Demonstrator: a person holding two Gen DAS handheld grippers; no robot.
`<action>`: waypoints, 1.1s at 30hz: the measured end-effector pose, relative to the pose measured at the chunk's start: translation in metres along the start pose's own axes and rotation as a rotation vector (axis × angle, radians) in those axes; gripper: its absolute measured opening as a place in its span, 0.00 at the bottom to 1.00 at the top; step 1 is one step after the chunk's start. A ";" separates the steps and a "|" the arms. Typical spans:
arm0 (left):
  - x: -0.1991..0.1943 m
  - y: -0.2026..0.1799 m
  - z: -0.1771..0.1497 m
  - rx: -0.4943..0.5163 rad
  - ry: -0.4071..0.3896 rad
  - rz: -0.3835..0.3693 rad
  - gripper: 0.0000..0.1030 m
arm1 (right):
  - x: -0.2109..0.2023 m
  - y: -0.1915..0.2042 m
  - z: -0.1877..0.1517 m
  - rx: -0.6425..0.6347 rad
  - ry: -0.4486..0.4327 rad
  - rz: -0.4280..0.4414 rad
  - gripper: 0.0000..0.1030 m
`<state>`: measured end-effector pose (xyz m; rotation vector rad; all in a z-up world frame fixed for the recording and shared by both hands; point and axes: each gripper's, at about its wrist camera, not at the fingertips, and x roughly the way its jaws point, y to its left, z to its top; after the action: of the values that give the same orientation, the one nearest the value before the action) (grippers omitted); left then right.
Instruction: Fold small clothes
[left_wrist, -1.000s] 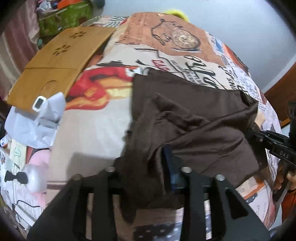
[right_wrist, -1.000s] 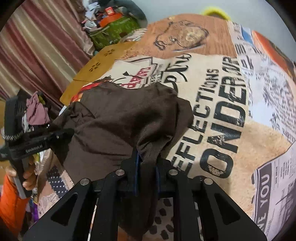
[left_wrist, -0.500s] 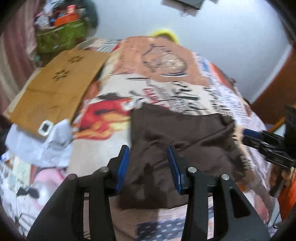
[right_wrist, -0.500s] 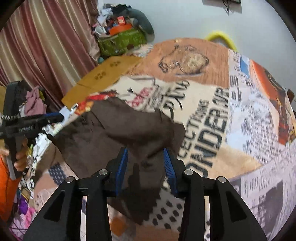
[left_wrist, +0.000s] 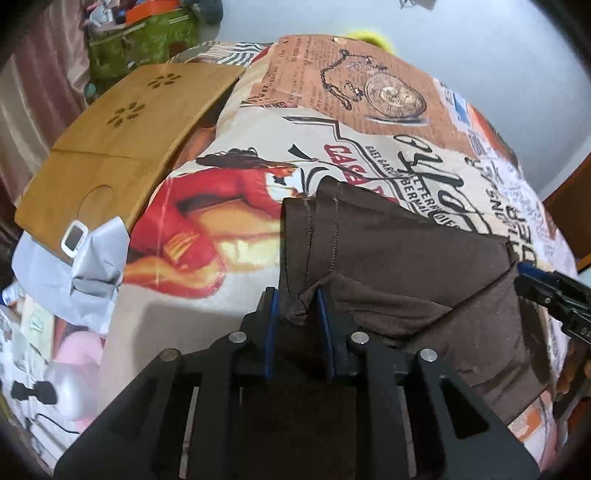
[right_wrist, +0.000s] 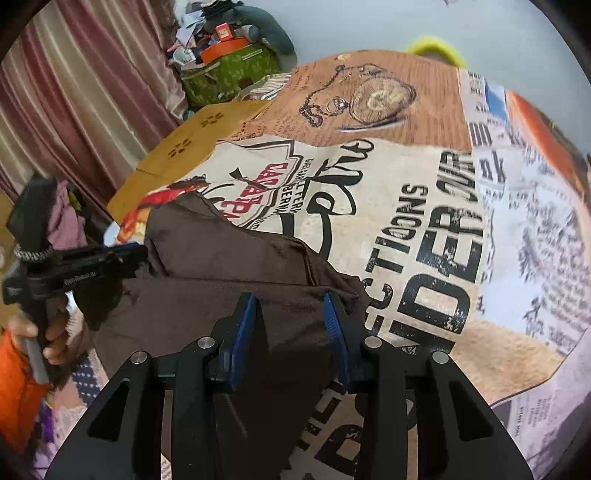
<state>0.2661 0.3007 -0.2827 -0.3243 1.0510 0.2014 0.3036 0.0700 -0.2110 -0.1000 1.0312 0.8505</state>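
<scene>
Left claw: the left claw (left_wrist: 295, 306) has its blue pads (left_wrist: 270, 314) parted a little, with a bunched corner of the brown garment (left_wrist: 406, 273) sitting between them; the pads are not pressed together on it.
Right claw: the right claw (right_wrist: 290, 310) stands wide, its blue pads (right_wrist: 242, 325) on either side of the garment's near edge, cloth lying loose in the gap.
Garment: the brown garment (right_wrist: 221, 280) lies partly folded on the bed, one layer turned over another, stitched hems showing at its far left corner in the left view.
Bed cover: a printed bedsheet (left_wrist: 369, 110) with a pocket watch picture, a figure in red, and newspaper-style panels.
Writing: in the right view large black letters read "TIONS" and "DER", with red "CASA" partly covered by the cloth; smaller print is too fine to read.
Left of garment: a wooden lap tray (left_wrist: 122, 147) with flower-shaped cutouts rests at the bed's edge, and beside it crumpled grey cloth (left_wrist: 74, 266) with a small white-framed device (left_wrist: 74, 238) on top.
Far corner: a green bag (right_wrist: 229, 74) piled with clutter, next to striped curtains (right_wrist: 74, 92).
Near edge: a pink and white toy (left_wrist: 74, 369).
</scene>
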 end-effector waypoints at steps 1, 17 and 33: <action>-0.001 0.000 -0.001 0.001 0.000 0.008 0.22 | 0.000 -0.001 0.000 0.006 0.002 0.004 0.32; -0.071 -0.025 -0.007 0.080 -0.056 -0.014 0.32 | -0.038 0.007 0.001 0.023 -0.034 -0.026 0.37; -0.018 -0.032 -0.020 0.137 0.012 0.160 0.49 | -0.008 0.021 -0.023 -0.025 0.069 0.033 0.43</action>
<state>0.2515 0.2640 -0.2707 -0.1173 1.0972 0.2700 0.2711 0.0694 -0.2108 -0.1350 1.0896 0.8951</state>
